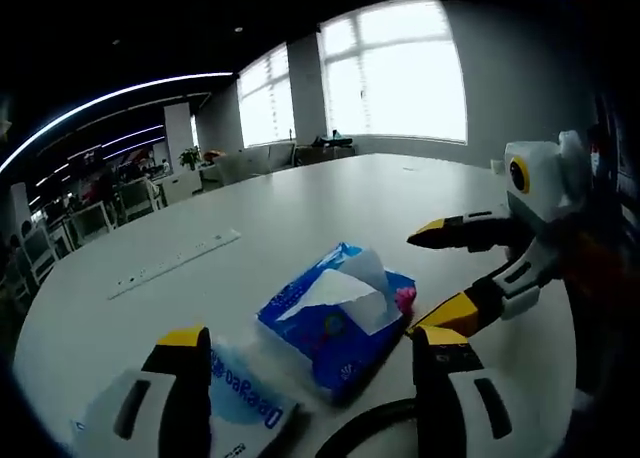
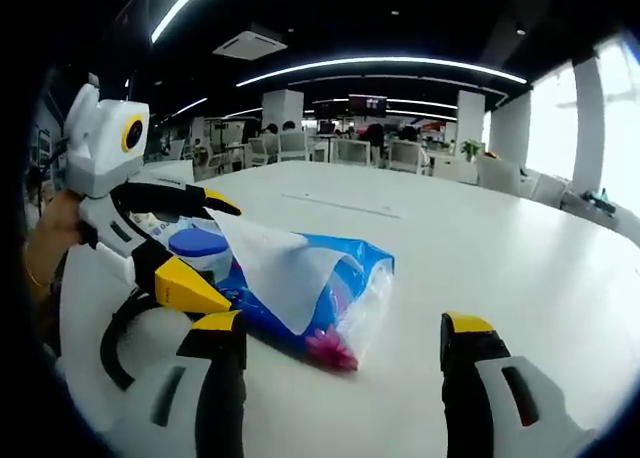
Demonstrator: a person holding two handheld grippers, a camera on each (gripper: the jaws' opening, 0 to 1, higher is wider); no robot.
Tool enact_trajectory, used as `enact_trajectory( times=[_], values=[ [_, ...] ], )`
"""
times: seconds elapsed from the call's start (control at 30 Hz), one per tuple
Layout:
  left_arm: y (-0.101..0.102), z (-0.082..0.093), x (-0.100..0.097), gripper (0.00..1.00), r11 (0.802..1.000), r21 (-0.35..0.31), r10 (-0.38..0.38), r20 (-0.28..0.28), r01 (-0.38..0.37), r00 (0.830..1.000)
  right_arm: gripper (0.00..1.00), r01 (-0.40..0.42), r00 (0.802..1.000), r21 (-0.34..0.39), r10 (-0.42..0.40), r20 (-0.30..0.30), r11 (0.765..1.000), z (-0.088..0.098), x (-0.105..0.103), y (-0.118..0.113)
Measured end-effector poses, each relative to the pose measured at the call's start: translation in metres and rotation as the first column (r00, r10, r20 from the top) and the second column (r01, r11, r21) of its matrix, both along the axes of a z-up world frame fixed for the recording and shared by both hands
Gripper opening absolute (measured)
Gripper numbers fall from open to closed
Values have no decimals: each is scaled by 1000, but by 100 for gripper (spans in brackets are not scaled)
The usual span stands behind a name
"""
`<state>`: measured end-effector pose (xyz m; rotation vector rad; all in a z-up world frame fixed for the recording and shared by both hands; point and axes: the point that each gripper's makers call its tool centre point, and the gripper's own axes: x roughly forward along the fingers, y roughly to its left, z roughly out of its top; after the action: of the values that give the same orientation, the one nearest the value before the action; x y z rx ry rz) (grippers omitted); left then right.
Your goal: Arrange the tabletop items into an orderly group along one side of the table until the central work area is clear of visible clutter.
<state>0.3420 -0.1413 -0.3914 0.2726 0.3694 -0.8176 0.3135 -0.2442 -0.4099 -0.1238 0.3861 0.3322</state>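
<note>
A blue tissue pack (image 1: 335, 323) lies on the white table (image 1: 330, 203) with a white tissue (image 1: 352, 286) sticking up out of it. My left gripper (image 1: 312, 343) is open, and the pack lies just ahead between its jaws. A white and blue wipes packet (image 1: 245, 398) lies by its left jaw. My right gripper (image 1: 428, 278) comes in from the right, open, its lower tip near the pack's pink corner. In the right gripper view the tissue pack (image 2: 350, 278) lies ahead of my open right gripper (image 2: 343, 328). The left gripper (image 2: 222, 256) stands open at the pack's far end, beside a blue-lidded wipes packet (image 2: 198, 244).
A long white strip (image 1: 175, 263) lies flat on the table to the left, and the same strip (image 2: 340, 206) shows far back in the right gripper view. A black cable (image 2: 115, 343) loops under the left gripper. Chairs, desks and windows ring the room.
</note>
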Motion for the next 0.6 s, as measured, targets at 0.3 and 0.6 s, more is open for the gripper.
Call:
enact_trajectory(
  times=[0.3,0.6],
  values=[
    [11,8,3,84,999,-36,25,8,-24,1000,76,-7,1000,5,7,-6,1000,0,-5,1],
    [20,10,2,86,998,-51,32,4,-31,999,73,-3,1000,10,3,-18,1000,1,-12,-1]
  ],
)
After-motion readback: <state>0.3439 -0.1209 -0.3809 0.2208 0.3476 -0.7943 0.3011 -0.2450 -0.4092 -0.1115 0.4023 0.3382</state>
